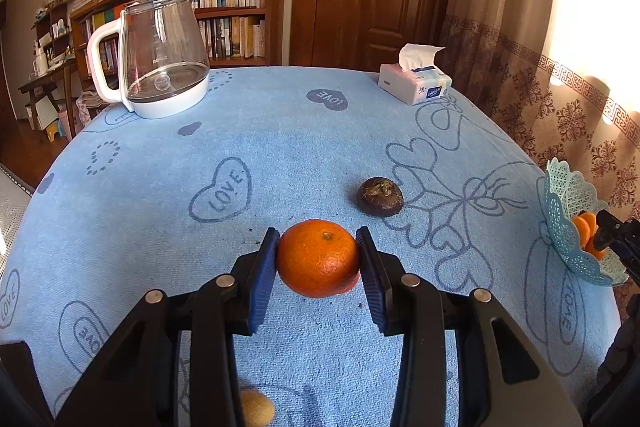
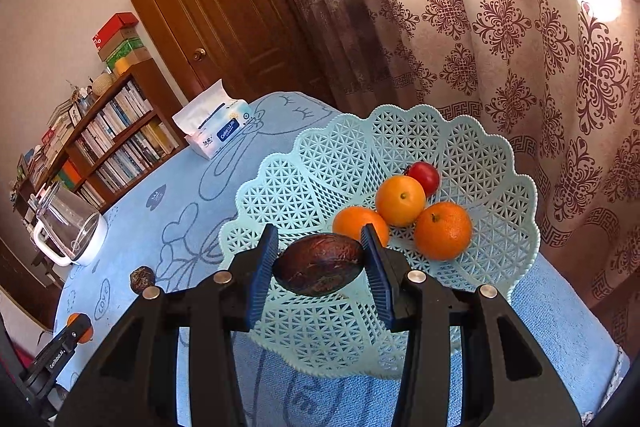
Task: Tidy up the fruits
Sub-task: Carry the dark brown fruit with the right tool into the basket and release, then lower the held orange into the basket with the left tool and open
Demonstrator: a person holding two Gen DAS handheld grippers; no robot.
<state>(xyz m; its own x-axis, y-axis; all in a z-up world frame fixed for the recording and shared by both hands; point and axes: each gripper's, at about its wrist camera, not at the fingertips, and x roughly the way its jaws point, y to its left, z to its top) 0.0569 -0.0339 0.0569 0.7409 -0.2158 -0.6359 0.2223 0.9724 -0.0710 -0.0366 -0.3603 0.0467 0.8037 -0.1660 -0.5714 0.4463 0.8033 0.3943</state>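
My left gripper [image 1: 318,259] is shut on an orange mandarin [image 1: 318,258], held just above the blue tablecloth. A dark brown wrinkled fruit [image 1: 380,196] lies on the cloth beyond it, to the right. My right gripper [image 2: 319,265] is shut on a dark brown oval fruit [image 2: 319,268] over the near side of the pale green lattice fruit basket [image 2: 320,163]. In the basket lie three oranges [image 2: 442,230] and a red fruit [image 2: 425,175]. The basket [image 1: 568,219] also shows at the right edge of the left wrist view.
A glass kettle [image 1: 160,55] stands at the table's far left. A tissue pack [image 1: 416,83] sits at the far right. A small tan fruit [image 1: 256,409] lies near the front edge under my left gripper. Curtains, a door and bookshelves lie behind.
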